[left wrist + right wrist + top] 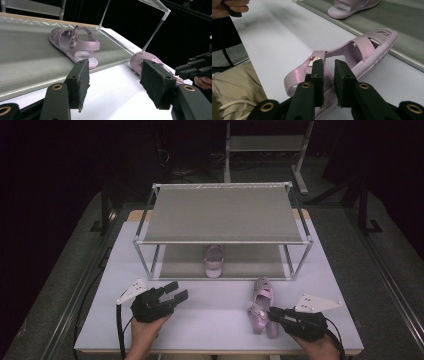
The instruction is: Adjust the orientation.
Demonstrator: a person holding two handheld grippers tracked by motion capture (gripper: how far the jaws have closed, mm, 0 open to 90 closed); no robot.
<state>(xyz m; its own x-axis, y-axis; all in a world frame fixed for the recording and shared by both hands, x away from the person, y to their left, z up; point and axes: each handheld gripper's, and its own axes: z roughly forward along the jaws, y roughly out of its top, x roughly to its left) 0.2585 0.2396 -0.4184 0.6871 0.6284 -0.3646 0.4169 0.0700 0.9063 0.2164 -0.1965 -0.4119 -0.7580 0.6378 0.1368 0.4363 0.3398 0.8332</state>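
Centre frame, on the lower shelf of the grey metal-framed rack point(150, 255): one pink plastic sandal point(214, 260), stowed. Lower right: second pink sandal point(262, 304) on the table, my right gripper point(274, 315) nearly closed about its strap, apparently not yet lifted. My left gripper point(176, 291) wide open, empty.

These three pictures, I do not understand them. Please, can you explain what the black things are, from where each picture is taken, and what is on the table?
No robot is here. A person holds one black two-jaw tool in each hand. The high view looks down on the white table from the person's side. Each of the other two views comes from a camera that rides on one tool and looks along its jaws.

On the table stands a two-level shoe rack. One pink sandal sits on its lower shelf. A second pink sandal lies on the table in front of the rack.

The left tool is open and holds nothing. The right tool has its jaws nearly together at the second sandal's strap; a firm grip cannot be confirmed.
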